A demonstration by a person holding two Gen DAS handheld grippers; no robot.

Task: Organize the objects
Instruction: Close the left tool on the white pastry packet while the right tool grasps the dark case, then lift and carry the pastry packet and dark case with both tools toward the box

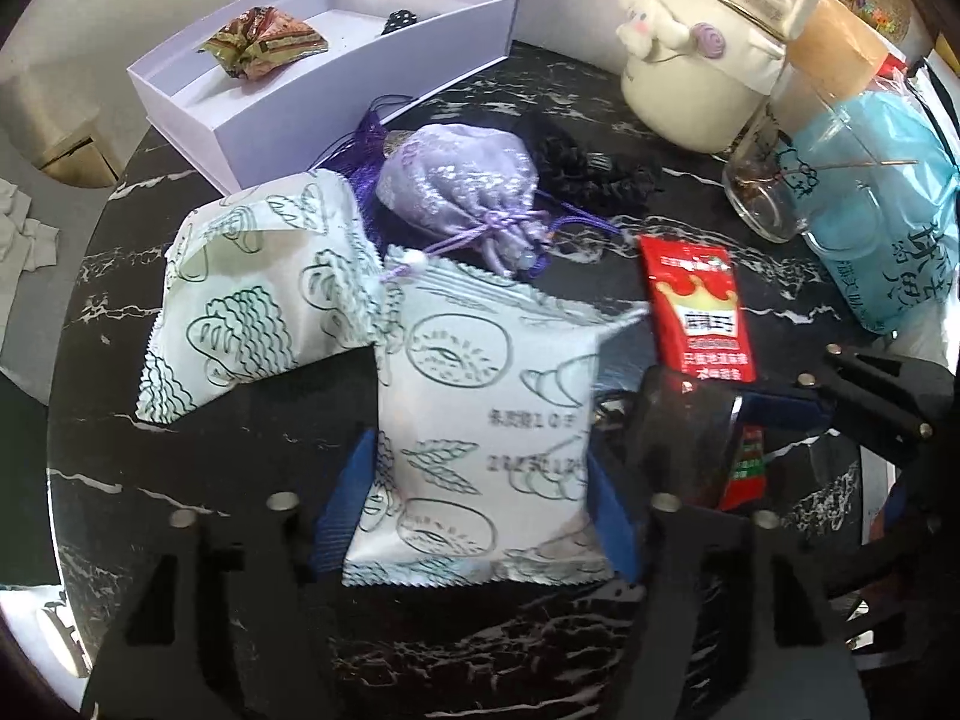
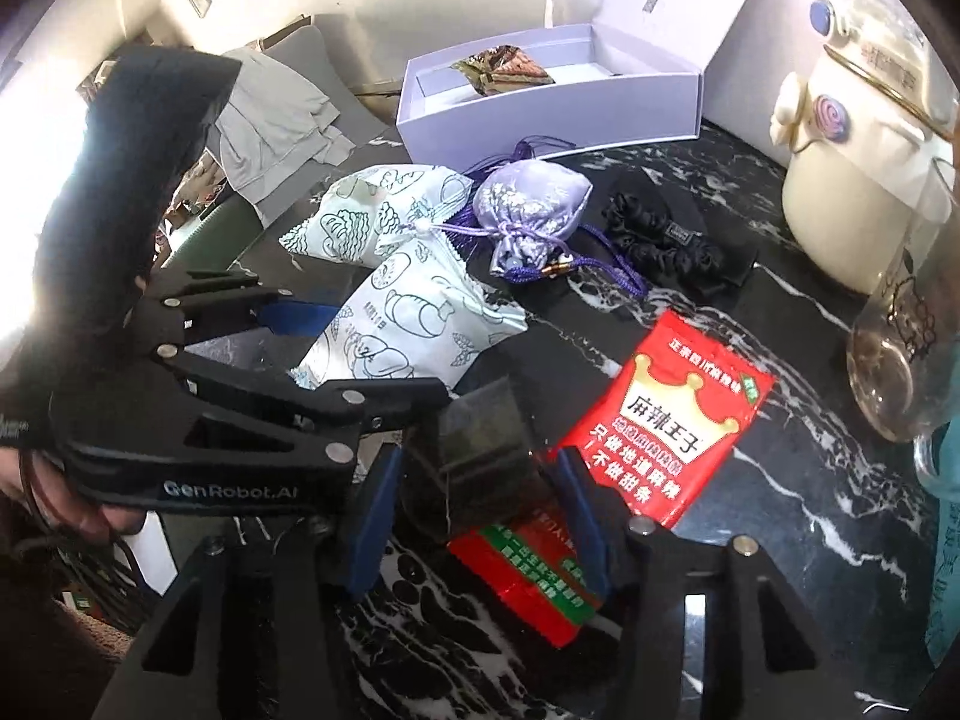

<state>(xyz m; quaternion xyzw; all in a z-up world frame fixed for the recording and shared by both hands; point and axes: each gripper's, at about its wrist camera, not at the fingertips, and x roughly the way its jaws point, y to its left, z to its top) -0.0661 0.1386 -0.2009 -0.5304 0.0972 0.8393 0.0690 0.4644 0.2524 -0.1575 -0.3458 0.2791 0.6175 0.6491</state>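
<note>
My left gripper [image 1: 480, 480] is shut on a white snack packet with green drawings [image 1: 480, 420], on the black marble table [image 1: 240, 480]; it also shows in the right wrist view [image 2: 414, 324]. A second white packet [image 1: 252, 300] lies left of it. My right gripper [image 2: 474, 504] is shut on a small dark see-through packet [image 2: 480, 438], which lies over a red packet [image 2: 528, 576]. A larger red snack packet [image 2: 666, 414] lies to the right. A lavender pouch [image 1: 462, 180] and a black scrunchie [image 1: 600, 171] lie behind.
An open lilac box [image 1: 198, 114] with a brown wrapped sweet [image 1: 264, 42] stands at the back left. A cream kettle-shaped jar [image 1: 702, 78], a glass cup [image 1: 774, 180] and a blue bag [image 1: 888, 222] stand at the right.
</note>
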